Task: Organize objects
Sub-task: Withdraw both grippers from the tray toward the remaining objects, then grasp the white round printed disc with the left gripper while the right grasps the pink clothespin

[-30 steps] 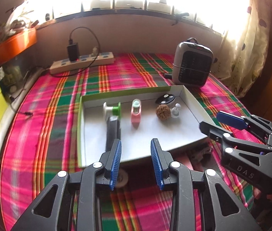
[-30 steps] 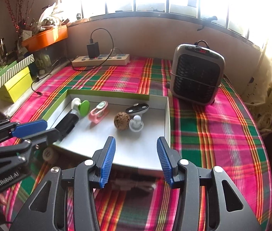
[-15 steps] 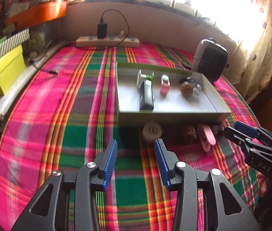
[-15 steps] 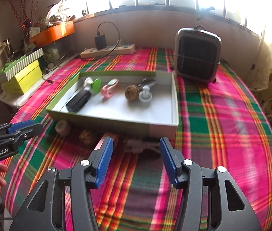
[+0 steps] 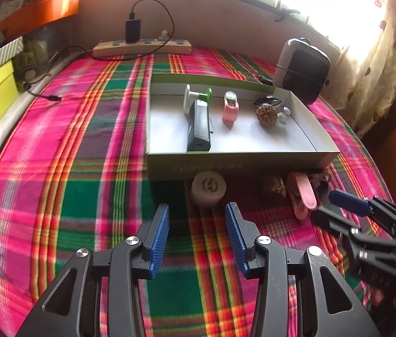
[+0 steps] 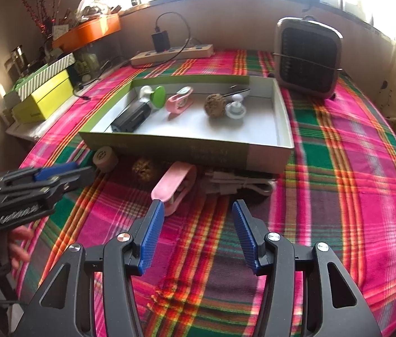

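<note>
Here the pale roll lies just beyond the open left fingers, seemingly untouched.

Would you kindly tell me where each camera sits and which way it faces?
Left wrist: sits on the left tool, looking down across the plaid cloth at the box; its own open fingers and the right tool show.
Right wrist: sits on the right tool, facing the same box; the left tool and a hand show.
Shared: box, white roll, pink clip, heater.
</note>
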{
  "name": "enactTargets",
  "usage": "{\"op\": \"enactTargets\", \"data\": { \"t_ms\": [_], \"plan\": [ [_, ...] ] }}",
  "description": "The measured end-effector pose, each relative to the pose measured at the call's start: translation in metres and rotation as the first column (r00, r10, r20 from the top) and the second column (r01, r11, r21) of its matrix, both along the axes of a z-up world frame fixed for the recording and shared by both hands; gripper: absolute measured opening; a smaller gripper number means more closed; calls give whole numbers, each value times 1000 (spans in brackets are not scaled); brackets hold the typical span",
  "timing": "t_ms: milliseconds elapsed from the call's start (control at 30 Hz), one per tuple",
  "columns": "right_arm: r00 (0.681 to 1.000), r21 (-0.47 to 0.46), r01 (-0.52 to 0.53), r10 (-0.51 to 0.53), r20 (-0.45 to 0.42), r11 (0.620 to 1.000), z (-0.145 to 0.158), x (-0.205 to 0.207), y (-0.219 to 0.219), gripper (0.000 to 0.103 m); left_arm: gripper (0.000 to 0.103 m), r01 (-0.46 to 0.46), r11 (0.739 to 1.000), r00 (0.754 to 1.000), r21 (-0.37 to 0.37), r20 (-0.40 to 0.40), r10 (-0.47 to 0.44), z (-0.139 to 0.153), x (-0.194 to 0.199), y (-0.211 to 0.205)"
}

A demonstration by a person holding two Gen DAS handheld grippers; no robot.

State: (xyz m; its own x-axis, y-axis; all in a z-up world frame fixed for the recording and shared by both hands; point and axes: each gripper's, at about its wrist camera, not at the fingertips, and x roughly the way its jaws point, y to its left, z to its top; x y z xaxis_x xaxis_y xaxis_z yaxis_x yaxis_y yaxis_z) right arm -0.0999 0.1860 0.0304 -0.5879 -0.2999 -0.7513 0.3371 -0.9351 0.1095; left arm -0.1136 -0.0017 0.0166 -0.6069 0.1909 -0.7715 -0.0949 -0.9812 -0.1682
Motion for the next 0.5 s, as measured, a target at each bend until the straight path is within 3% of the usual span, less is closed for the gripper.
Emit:
{"op": "enactTargets", "data": {
  "t_ms": [233, 500],
  "plan": [
    [998, -9, -45, 46, 32, 999, -5, -1, -11, 52, 39, 7, 1000, 1000, -14, 7, -7, -4, -12, 4],
    [999, 12, -23, 23, 29, 1000, -8, -14, -19, 52, 39, 14, 1000, 1000, -19, 3, -14, -4, -19, 5]
  ]
}}
